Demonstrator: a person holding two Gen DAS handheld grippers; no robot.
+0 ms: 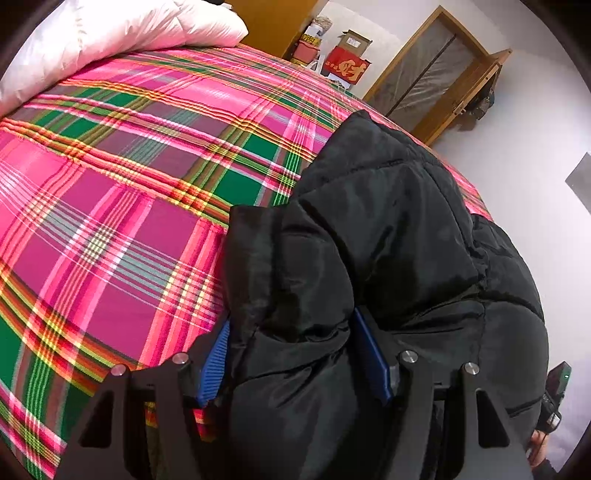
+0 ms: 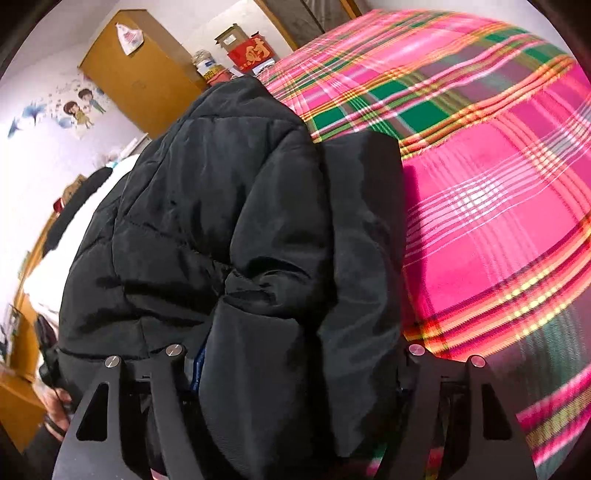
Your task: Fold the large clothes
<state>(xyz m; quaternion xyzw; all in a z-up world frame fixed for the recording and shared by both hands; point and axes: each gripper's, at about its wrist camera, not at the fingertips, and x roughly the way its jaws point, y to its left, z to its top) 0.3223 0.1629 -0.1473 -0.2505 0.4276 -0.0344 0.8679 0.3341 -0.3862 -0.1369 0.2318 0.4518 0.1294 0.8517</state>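
Black puffer jacket [image 1: 369, 240], bunched on the plaid bed cover [image 1: 129, 184] near its edge. Left wrist view: left claw [image 1: 295, 354] clamped on a thick padded fold, blue pads [image 1: 214, 362] pressing both sides. Right wrist view: right claw [image 2: 295, 354] around another bulky fold [image 2: 266, 332]; grip impossible to confirm, pads mostly buried.

A home bedroom. A bed [image 1: 129, 166] in pink plaid fills the near scene, with a white duvet [image 1: 129, 26] far left. A wooden wardrobe [image 2: 140, 77] and cartoon wall stickers [image 2: 79, 109] stand beyond.
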